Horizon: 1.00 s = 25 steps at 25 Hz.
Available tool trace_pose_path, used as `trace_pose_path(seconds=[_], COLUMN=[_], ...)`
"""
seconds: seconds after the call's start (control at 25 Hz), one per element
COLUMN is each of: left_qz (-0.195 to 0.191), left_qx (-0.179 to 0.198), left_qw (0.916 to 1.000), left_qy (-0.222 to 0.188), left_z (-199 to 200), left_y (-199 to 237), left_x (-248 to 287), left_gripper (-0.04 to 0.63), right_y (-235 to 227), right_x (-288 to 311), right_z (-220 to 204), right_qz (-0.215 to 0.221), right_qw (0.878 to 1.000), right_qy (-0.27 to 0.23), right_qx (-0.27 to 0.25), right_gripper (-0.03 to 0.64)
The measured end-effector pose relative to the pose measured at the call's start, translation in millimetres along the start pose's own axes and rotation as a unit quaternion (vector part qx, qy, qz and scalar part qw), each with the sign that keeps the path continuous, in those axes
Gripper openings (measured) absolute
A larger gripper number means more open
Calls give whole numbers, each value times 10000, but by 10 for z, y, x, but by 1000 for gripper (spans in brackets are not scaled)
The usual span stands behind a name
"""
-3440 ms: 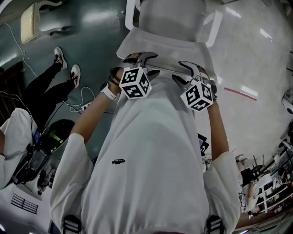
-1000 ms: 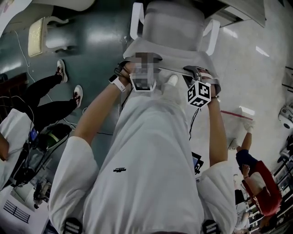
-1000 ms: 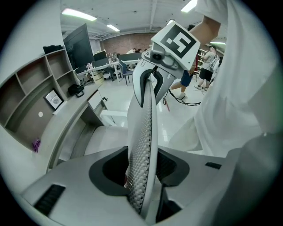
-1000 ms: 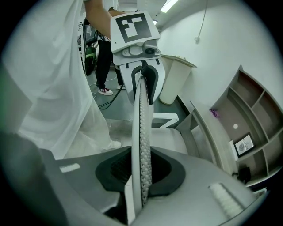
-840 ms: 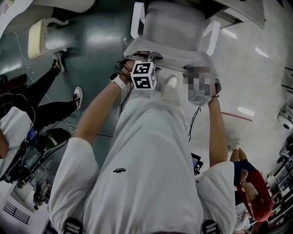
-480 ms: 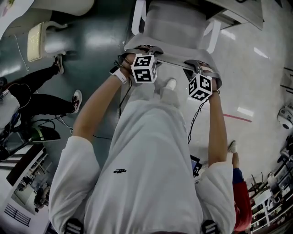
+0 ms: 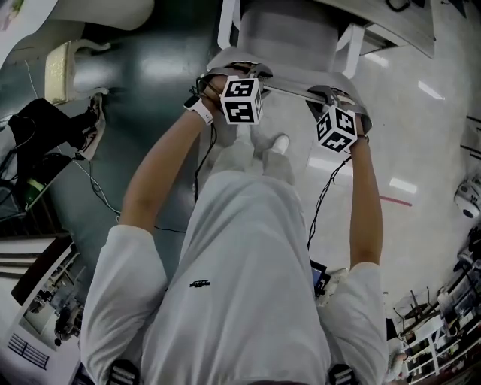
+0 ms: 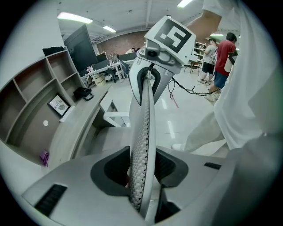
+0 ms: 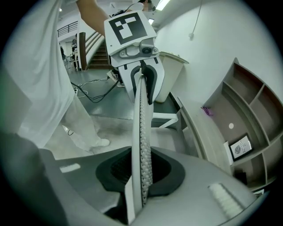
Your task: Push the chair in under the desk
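Note:
The grey mesh-back chair [image 7: 285, 34] with white armrests [image 7: 227, 22] stands at the top of the head view, its seat partly beneath the desk [image 7: 394, 26]. My left gripper [image 7: 239, 74] grips the left part of the backrest's top edge [image 7: 289, 84]; its jaws have just been closing with that edge between them. In the left gripper view the mesh backrest [image 8: 142, 132] runs through the left gripper [image 8: 141, 176], pads against it. My right gripper [image 7: 331, 94] holds the right part of the same edge. The backrest [image 9: 142, 128] is clamped in the right gripper [image 9: 141, 176].
The desk top [image 8: 70, 128] carries open shelf cubbies [image 8: 31, 97], also seen as cubbies [image 9: 252, 110] above the desk [image 9: 208, 132]. A seated person's legs [image 7: 52, 124] and floor cables [image 7: 90, 180] lie left. My own shoe [image 7: 279, 143] is behind the chair. Bystanders [image 8: 221, 53] stand far off.
Both grippers and the chair have moved up the picture toward the desk, and more of the seat lies under it. The bystander's legs at left have shifted.

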State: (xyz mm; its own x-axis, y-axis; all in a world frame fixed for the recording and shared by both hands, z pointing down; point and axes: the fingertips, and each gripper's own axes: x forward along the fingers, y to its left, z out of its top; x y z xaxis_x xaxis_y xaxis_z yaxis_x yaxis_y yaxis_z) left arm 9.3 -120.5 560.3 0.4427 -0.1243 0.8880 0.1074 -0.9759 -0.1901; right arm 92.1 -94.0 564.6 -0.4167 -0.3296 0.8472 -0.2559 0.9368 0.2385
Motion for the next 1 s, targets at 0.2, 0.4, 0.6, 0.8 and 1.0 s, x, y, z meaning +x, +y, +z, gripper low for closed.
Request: trace_pose_path(seconds=[0.2, 0.4, 0.6, 0.8, 1.0], left_qz=[88, 134, 296, 300, 381], left_qx=[34, 55, 153, 179, 240], left_qw=[9999, 9999, 9994, 9992, 9988], left_qy=[36, 75, 135, 167, 212], left_z=[-28, -36, -64, -55, -61], left_y=[233, 438, 690, 961, 1216], left_x=[22, 83, 124, 184, 223], left_gripper=[132, 132, 129, 127, 124], right_y=[-221, -423, -655, -925, -1177], right_x=[53, 105, 161, 213, 278], right_z=[30, 10, 21, 4, 8], right_qz=[-38, -116, -110, -140, -228], right_qw=[10000, 9999, 9999, 9999, 9997], right_qy=[-8, 9, 13, 10, -5], right_qx=[-33, -74, -74, -75, -126], right_gripper=[67, 67, 67, 67, 67])
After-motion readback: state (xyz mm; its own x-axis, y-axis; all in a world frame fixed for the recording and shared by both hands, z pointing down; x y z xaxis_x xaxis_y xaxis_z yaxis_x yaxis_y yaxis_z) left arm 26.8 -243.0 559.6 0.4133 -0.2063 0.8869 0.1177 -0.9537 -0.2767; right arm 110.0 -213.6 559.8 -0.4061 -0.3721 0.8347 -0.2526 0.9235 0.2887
